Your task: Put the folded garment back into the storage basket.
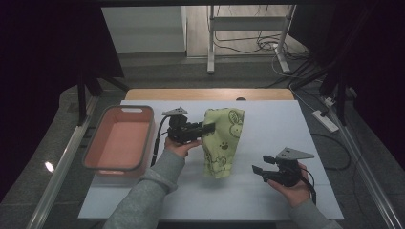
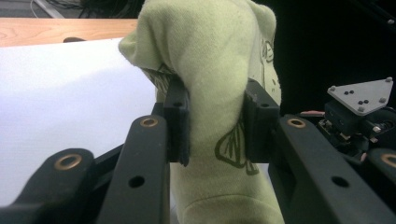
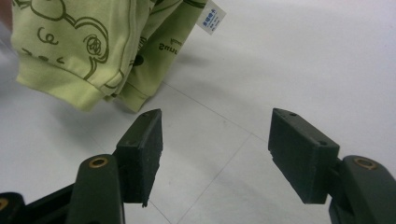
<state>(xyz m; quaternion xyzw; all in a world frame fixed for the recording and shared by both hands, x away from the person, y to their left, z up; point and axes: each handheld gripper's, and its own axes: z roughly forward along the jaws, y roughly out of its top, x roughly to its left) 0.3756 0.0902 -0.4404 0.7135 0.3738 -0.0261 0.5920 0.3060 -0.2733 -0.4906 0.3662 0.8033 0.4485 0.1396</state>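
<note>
one light-green printed garment (image 1: pixel 222 140) is counted, bunched between the jaws of the left gripper (image 1: pixel 206 129) and hanging below them. one white sewn-in label (image 3: pixel 210 17) is seen on it, ahead of the right gripper (image 1: pixel 260 166). two grippers are counted. one pink bin (image 1: pixel 119 139) is counted behind the left gripper. one white table sheet (image 1: pixel 277 129) is counted beneath both.

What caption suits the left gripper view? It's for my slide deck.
Left gripper shut on a bunched fold of pale green printed cloth above the white table.
</note>
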